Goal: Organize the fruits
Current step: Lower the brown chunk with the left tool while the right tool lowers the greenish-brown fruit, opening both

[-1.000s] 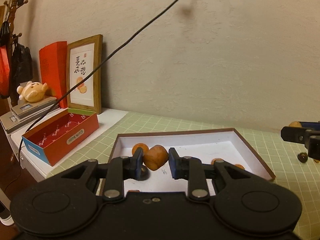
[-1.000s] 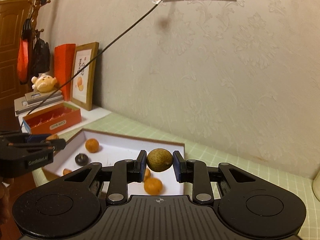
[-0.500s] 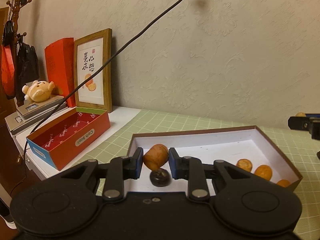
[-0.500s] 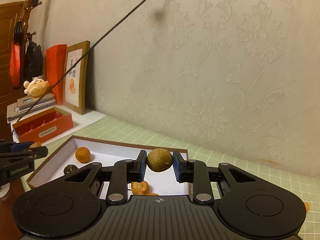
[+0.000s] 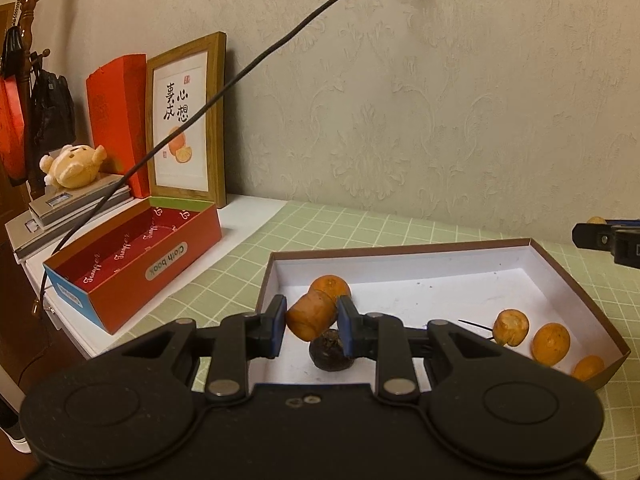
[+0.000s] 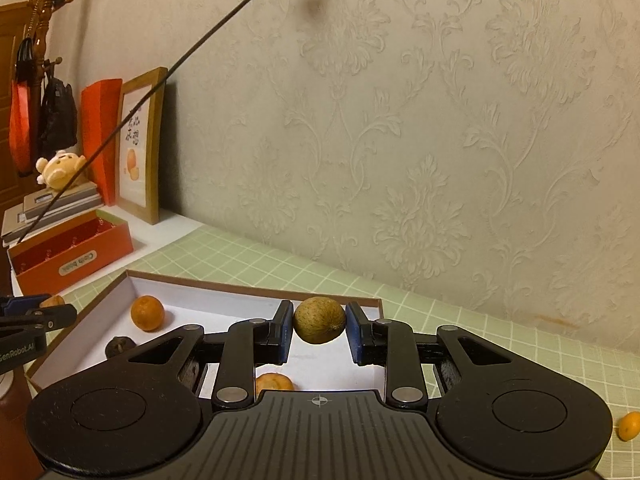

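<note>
Risk of dropping or bruising on release: orange fruit (image 5: pixel 312 316) clamped in left gripper (image 5: pixel 311 327) jaws directly above dark fruit (image 5: pixel 330 354) inside white tray (image 5: pixel 440 248). Greenish round fruit (image 6: pixel 319 320) pinched in right gripper (image 6: pixel 319 334) jaws over tray's far edge. Both angled gently downward toward bench (image 6: pixel 460 328).

Table (image 5: pixel 360 232) under green grid mat; on it a shallow white tray (image 5: pixel 400 248), a red box (image 5: pixel 132 256), a framed picture (image 5: pixel 188 120), one loose orange (image 6: pixel 629 426).
</note>
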### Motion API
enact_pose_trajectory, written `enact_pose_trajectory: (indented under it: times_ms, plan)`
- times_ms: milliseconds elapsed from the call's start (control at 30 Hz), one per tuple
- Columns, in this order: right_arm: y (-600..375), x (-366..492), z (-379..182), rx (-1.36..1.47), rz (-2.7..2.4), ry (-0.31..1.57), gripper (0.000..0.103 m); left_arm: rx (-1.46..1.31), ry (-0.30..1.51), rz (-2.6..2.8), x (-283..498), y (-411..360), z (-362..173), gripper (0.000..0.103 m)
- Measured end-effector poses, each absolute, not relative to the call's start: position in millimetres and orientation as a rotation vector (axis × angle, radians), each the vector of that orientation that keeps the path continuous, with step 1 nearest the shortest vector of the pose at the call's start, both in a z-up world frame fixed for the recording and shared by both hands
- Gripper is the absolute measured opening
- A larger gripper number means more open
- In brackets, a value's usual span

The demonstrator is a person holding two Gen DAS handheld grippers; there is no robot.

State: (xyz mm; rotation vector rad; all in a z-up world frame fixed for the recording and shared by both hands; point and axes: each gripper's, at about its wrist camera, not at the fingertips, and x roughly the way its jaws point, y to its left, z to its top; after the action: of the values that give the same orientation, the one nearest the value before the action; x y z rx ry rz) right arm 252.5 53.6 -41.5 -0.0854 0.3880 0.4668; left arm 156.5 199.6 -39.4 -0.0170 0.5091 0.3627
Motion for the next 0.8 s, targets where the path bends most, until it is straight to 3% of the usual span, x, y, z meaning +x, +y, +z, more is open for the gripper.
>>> enact_pose_trajectory:
  times_ms: [133, 200, 233, 267, 300, 333, 800]
  plan:
    - [55.6, 260.6, -47.0, -0.079, 0.464, 0.401, 0.028, -0.013, 0.516, 0.364, 157.7, 200.2, -42.3, 0.019]
    - [57.4, 263.9, -49.6, -0.089, 0.462, 0.398, 0.029, -0.004, 0.522, 0.38, 160.2, 200.4, -44.7, 0.047]
    - [60.6, 266.2, -52.0, -0.108, 0.462, 0.406, 0.031, 0.0, 0.517, 0.398, 160.2, 200.1, -45.8, 0.086]
    - [64.4, 268.9, -55.8, -0.14, 0.448, 0.422, 0.059, 0.013, 0.49, 0.437, 157.6, 198.8, -45.6, 0.096]
    - [64.2, 269.1, -59.0, -0.144, 0.429, 0.412, 0.084, 0.034, 0.456, 0.464, 154.7, 197.5, -44.5, 0.097]
    - [61.7, 266.4, -62.4, -0.131, 0.403, 0.374, 0.102, 0.038, 0.452, 0.466, 154.1, 198.2, -43.0, 0.097]
    - [62.9, 266.3, -65.2, -0.117, 0.451, 0.381, 0.103, 0.001, 0.46, 0.451, 156.2, 200.1, -41.3, 0.097]
